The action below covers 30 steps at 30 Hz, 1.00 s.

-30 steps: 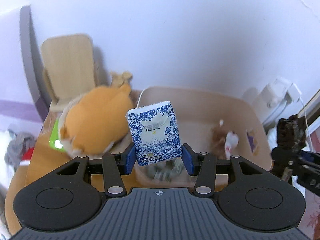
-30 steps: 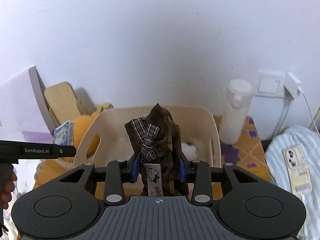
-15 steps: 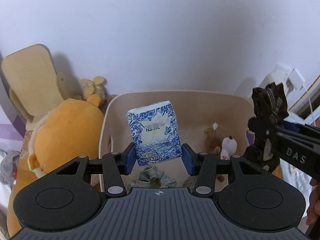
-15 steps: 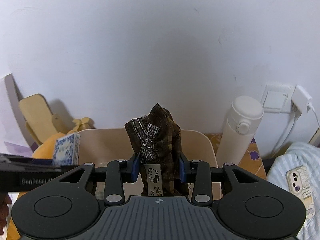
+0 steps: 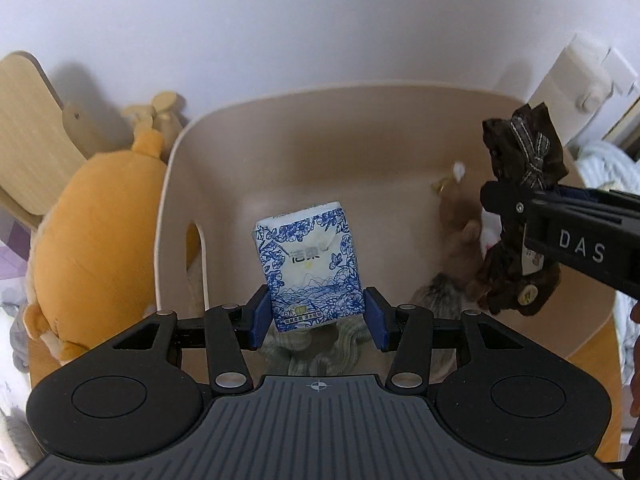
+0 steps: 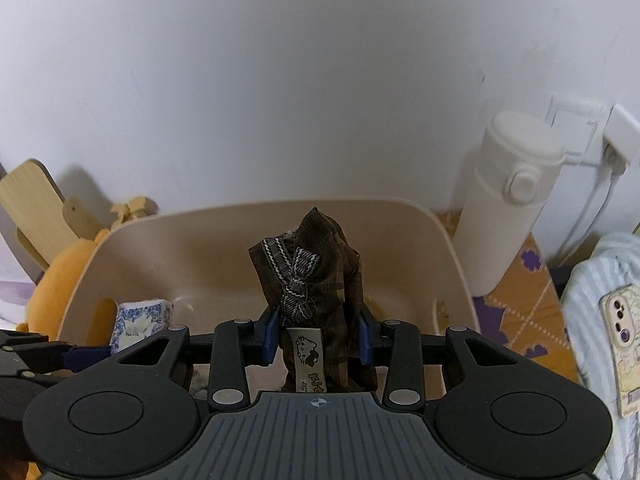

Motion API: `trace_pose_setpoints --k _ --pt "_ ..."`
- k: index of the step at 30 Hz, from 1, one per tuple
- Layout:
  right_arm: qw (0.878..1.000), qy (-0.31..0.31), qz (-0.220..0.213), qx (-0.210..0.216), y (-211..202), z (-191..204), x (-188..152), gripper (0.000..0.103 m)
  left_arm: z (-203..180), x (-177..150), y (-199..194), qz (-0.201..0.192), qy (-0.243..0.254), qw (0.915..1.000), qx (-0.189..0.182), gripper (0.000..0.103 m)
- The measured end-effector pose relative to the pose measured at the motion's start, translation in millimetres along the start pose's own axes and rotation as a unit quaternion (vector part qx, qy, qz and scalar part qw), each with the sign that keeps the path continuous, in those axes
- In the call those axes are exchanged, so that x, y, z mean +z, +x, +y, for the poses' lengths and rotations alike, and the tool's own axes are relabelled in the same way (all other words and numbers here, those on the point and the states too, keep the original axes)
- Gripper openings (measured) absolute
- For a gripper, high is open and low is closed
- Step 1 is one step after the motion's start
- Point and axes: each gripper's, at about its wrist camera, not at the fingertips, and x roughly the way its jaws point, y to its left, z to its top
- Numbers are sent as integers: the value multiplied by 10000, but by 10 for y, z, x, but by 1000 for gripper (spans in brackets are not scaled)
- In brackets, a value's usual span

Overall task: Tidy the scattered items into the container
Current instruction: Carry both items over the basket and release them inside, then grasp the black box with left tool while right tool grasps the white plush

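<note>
The biggest thing in front of me is the beige container (image 5: pixel 280 128), an open tub with a handle slot in its wall at about nine o'clock in my left camera; it fills the middle of both wrist views, with its far rim against the white wall. Outside it, at nine o'clock in the left view, lies the orange plush toy (image 5: pixel 96 240), pressed against the tub's wall, and behind that at ten o'clock stands a light wooden board (image 5: pixel 28 128). At two o'clock in my right camera a white flask (image 6: pixel 508 208) stands upright just beside the tub's right rim on a yellow patterned cloth (image 6: pixel 532 304), and at four o'clock a phone (image 6: pixel 628 344) lies on striped fabric. Inside the tub, toward three o'clock in the left view, sits a small brown plush (image 5: pixel 460 248), and at six o'clock, partly behind my fingers, a crumpled greenish knit piece (image 5: pixel 320 352). My right gripper (image 6: pixel 318 334) is clamped on a brown plaid cloth pouch (image 6: pixel 316 276) with a ribbon bow and a cartoon-cat label; the pouch sticks up from between the pads, over the tub's interior. My left gripper (image 5: pixel 316 316) holds a blue-and-white tissue pack (image 5: pixel 310 268) by its lower end, both blue pads pressing its sides, and the pack stands upright above the tub's floor near the centre. In the left view my right gripper comes in from three o'clock with the pouch over the tub's right side.
</note>
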Motion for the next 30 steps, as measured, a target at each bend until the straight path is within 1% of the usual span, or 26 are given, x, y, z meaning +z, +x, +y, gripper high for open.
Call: trace_pose_setpoints --k 1,2,3,4,5,6,7,8,11,14,15,17,19,21,26,29,30 --pt "10000 -5 46 -2 17 -1 -14 37 -3 -10 20 61 43 10000 -5 50" --pt "10000 -11 88 -10 26 -5 -27 47 -5 -21 28 89 74 9999 -5 50" --pt "9999 -15 105 -23 24 -9 -43 50 -6 -33 28 97 104 9999 5 50" --pt "10000 -33 89 -25 3 -11 -58 52 -10 -45 19 88 133 9999 24 56" --pt "10000 -59 56 -26 -25 -11 -69 56 -14 -55 4 58 162 9998 45 64" --pt "10000 -92 13 -36 -62 -10 -78 60 -21 -66 -20 -5 192 9998 71 68" --pt "9999 -123 -24 -48 -102 -5 -80 62 -29 -74 -51 -89 220 9997 95 71" --pt "9999 -145 -57 -57 -141 -3 -83 65 -33 -78 -76 -149 251 9995 106 72" --pt "9997 -175 -160 -37 -275 -13 -87 68 -30 -102 -136 -219 319 9992 83 73" --pt "9995 -191 -257 -37 -442 -20 -124 73 -17 -98 -228 -238 281 9993 22 74" --pt "9991 -314 -266 89 -494 -6 -103 75 -4 -97 -250 -244 270 9993 -3 74" --pt "9986 -376 -327 157 -617 10 -108 76 4 -99 -307 -263 285 9992 -46 75" --pt "9984 -397 -372 168 -710 33 -131 77 6 -140 -400 -308 326 9990 -71 75" --pt "9982 -417 -405 170 -709 108 -146 78 14 -170 -464 -351 357 9987 -94 75" --pt "9978 -377 -509 191 -994 81 -272 79 93 -293 -630 -415 456 9979 -184 76" --pt "9977 -340 -569 171 -1141 56 -364 86 149 -391 -703 -436 564 9972 -211 76" --pt "9967 -485 -558 321 -1188 46 -395 86 162 -431 -730 -433 594 9971 -219 76"
